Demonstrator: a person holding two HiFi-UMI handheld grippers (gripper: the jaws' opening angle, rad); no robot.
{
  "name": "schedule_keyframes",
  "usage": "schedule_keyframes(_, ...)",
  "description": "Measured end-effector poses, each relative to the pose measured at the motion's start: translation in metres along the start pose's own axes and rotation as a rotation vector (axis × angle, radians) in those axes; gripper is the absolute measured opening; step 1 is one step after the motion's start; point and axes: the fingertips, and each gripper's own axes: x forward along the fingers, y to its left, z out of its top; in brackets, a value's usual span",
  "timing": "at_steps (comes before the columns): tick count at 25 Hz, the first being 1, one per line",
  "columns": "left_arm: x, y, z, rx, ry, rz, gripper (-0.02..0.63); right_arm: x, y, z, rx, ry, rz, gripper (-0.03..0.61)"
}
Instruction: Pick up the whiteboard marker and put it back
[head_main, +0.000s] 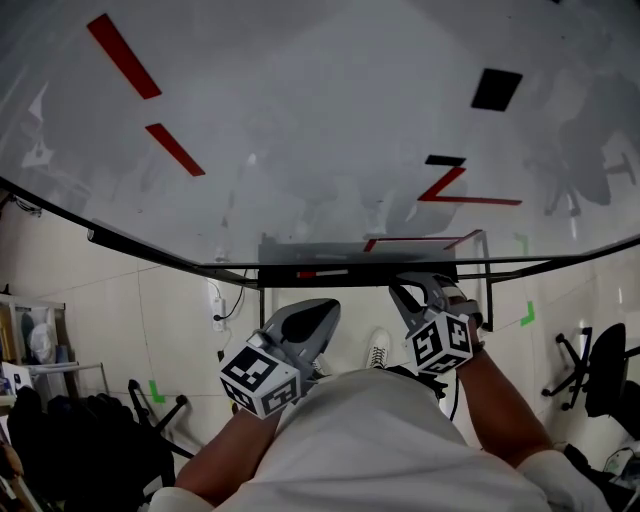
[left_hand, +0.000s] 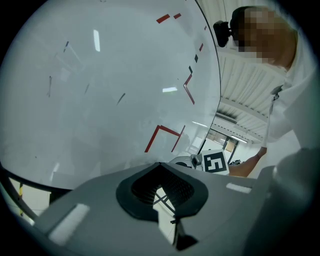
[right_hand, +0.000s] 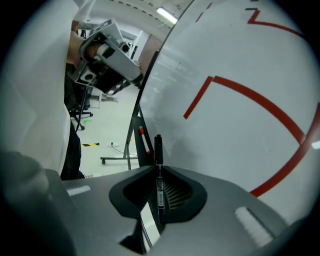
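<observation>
A black whiteboard marker (right_hand: 158, 150) stands pinched upright between the jaws of my right gripper (right_hand: 159, 175), its capped end poking out past the fingertips. In the head view my right gripper (head_main: 420, 292) is just under the whiteboard's (head_main: 300, 150) dark tray (head_main: 360, 268), and the marker is hidden there. A second marker with a red cap (right_hand: 144, 143) lies on the tray (right_hand: 137, 135), left of the held one. My left gripper (head_main: 303, 328) hangs lower and to the left, jaws shut with nothing in them. The left gripper view shows my left gripper (left_hand: 161, 172) pointing at the board.
Red lines and black patches mark the board. Below it are the stand's legs, a white shoe (head_main: 377, 348), a power strip (head_main: 217, 305) and green floor tape. A black office chair (head_main: 600, 370) is at the right, dark bags and a shelf (head_main: 60, 400) at the left.
</observation>
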Motion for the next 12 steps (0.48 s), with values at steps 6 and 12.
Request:
schedule_keyframes(6, -0.001, 0.005, -0.001, -0.010, 0.001, 0.011, 0.017, 0.021, 0.007, -0.010, -0.123, 0.070, 0.009, 0.043)
schedule_keyframes(12, -0.001, 0.005, -0.002, -0.014, 0.007, 0.009, 0.017, 0.037, 0.009, -0.021, -0.171, 0.119, 0.017, 0.043)
